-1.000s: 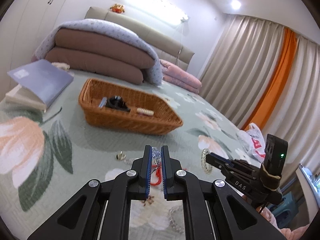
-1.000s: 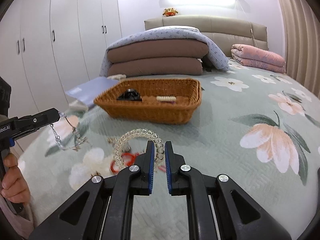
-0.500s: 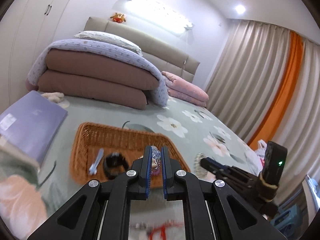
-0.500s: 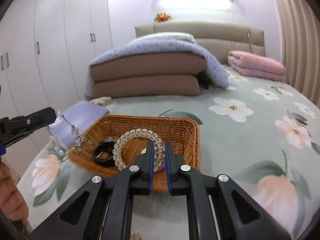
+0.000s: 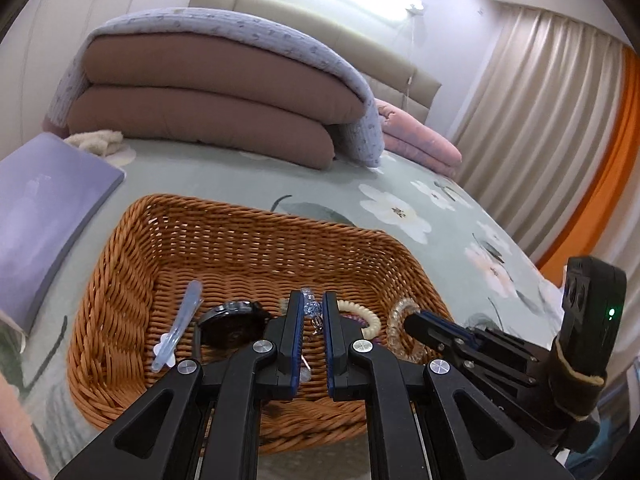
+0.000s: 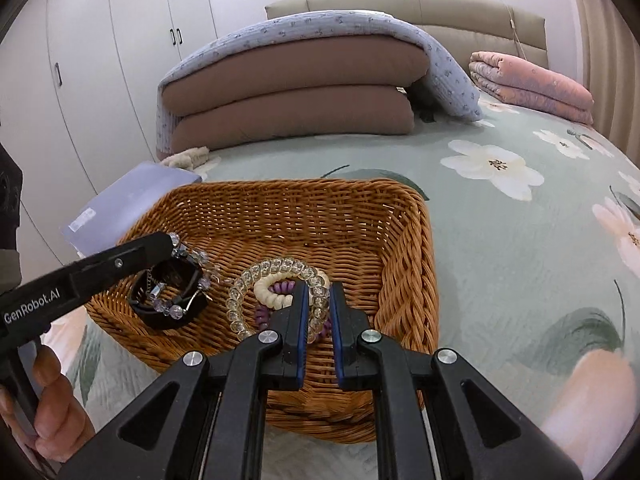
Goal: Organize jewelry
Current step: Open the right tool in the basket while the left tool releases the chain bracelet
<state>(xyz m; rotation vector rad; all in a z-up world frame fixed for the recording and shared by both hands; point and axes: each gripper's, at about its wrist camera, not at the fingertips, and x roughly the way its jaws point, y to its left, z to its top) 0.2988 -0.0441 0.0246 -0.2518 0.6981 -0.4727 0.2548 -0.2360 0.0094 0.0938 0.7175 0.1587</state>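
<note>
A brown wicker basket (image 5: 132,276) (image 6: 404,248) sits on the floral bedspread. It holds a black watch (image 5: 234,322) (image 6: 166,318), a cream bead bracelet (image 5: 362,314) (image 6: 268,294), a purple coil (image 6: 282,287) and a pale hair clip (image 5: 178,326). My left gripper (image 5: 311,298) (image 6: 173,241) is over the basket, shut on a crystal-bead chain bracelet (image 5: 310,308) (image 6: 188,280) that dangles onto the watch. My right gripper (image 6: 319,290) (image 5: 412,320) is shut on a clear bead bracelet (image 6: 260,276) (image 5: 400,330), low inside the basket.
A lavender book (image 5: 44,216) (image 6: 136,200) lies left of the basket. Folded brown and blue quilts (image 6: 296,88) and a pink blanket (image 6: 528,80) lie behind it. White wardrobes (image 6: 100,60) stand at left, curtains (image 5: 540,140) at right.
Both grippers carried their bracelets up from the bedspread and forward over the basket, then lowered into it. Their jaws stayed shut.
</note>
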